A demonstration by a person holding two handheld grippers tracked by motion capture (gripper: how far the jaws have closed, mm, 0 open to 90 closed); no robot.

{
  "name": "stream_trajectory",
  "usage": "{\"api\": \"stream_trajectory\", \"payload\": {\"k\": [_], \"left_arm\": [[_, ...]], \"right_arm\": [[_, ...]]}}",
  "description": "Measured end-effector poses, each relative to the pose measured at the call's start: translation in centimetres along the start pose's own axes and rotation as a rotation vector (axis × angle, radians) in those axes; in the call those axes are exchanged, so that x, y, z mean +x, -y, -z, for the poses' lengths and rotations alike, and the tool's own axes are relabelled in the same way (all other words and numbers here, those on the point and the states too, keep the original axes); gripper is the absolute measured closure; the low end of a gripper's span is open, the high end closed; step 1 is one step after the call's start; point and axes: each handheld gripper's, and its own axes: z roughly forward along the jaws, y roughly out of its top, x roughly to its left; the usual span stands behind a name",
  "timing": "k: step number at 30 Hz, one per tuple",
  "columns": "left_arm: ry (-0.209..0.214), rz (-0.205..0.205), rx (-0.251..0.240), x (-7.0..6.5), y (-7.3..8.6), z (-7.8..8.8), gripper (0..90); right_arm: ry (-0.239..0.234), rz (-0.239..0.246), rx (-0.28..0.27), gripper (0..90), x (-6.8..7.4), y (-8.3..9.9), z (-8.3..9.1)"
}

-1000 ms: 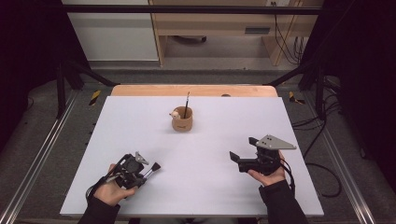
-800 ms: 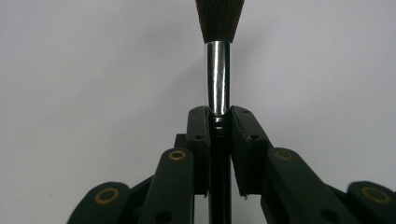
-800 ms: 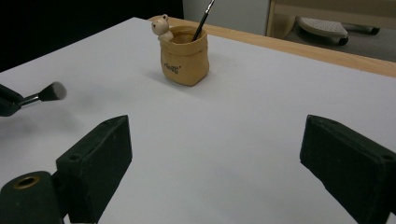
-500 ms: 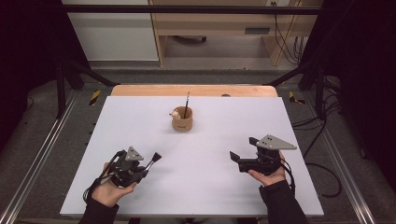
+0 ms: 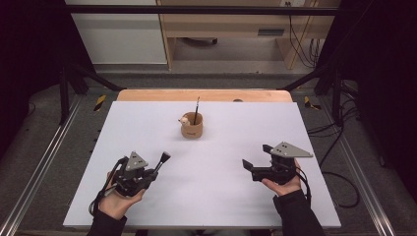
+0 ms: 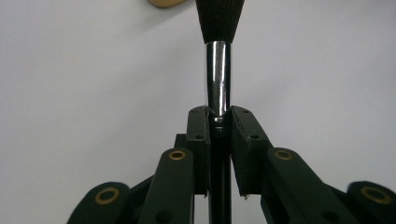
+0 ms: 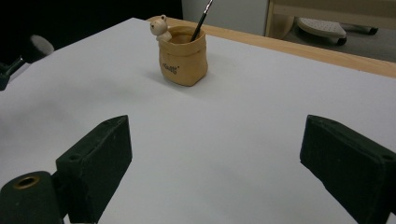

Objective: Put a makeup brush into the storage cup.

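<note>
Your left gripper (image 5: 158,166) is pinched on the makeup brush (image 6: 218,70), jaws tight on the handle just below the chrome ferrule. Black bristle head (image 5: 165,157) points forward and away from you, clear of the table top. So the pick looks done on that side.

Your right gripper (image 5: 255,164) is spread wide with nothing between the jaws. It hovers near your edge of the white table (image 5: 305,147), well apart from the left one. It looks idle to me.

Farther out, mid-table, sits the tan pot (image 7: 182,59) with the little bear figure (image 7: 160,26) on its rim. One thin dark brush (image 5: 196,109) already stands in it, leaning.

My read on progress:
- Done: one brush in the pot, second brush gripped and off the surface.
- Left: carry it across to the pot, tip it upright, lower it in, release.

The pot mouth is small and already has one handle in it, so aim for the open side. Can't tell from here whether you want it going in bristles up or down; right now the handle end is behind the jaws, toward you.
</note>
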Motion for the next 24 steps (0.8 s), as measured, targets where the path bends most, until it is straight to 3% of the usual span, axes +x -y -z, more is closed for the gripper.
{"api": "stream_trajectory", "payload": {"k": [13,24], "left_arm": [[-0.033,0.048,-0.15,0.1,-0.7,1.1,77.9],[-0.035,0.073,-0.267,-0.3,-2.9,1.5,77.9]], "right_arm": [[0.001,-0.002,0.002,9.5,0.0,0.1,-0.1],[0.002,-0.003,0.001,9.5,-0.1,0.1,0.0]]}}
